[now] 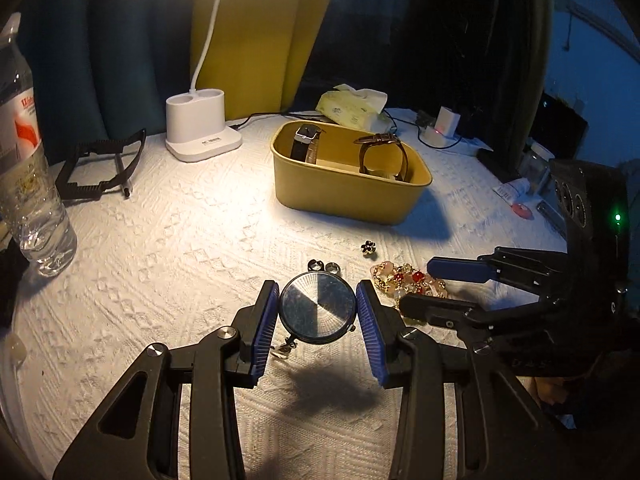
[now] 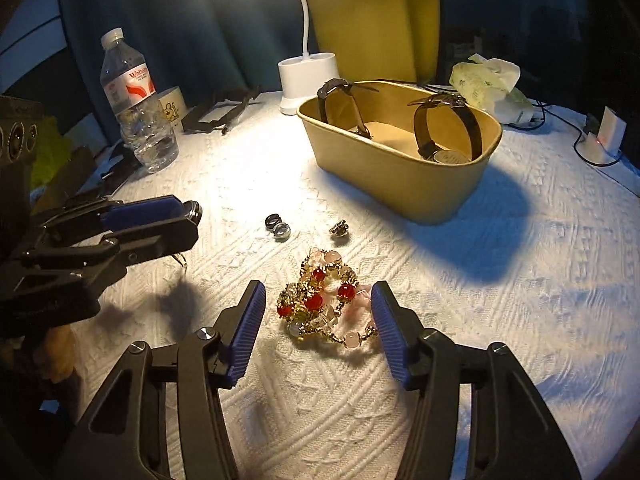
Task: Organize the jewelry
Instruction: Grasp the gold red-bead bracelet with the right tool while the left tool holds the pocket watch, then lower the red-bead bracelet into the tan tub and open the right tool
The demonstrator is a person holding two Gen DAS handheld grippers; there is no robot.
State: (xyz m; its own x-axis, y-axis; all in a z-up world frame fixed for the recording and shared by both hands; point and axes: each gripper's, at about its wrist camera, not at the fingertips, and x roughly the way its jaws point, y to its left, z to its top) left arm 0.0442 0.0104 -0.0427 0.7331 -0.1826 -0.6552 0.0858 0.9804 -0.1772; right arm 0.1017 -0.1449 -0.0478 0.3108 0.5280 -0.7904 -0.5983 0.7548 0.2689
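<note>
left gripper (image 1: 318,312) clamped on round watch case (image 1: 317,307), lifted off cloth | right gripper (image 2: 318,316) spread wide around bead bracelet (image 2: 326,304) | tan box (image 2: 404,184) beyond, open cloth between

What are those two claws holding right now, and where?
The left gripper clamps a round watch case by its opposite edges. The right gripper holds nothing; it straddles the beaded bracelets, open.

Water bottle (image 1: 28,152) cropped at left edge.
</note>
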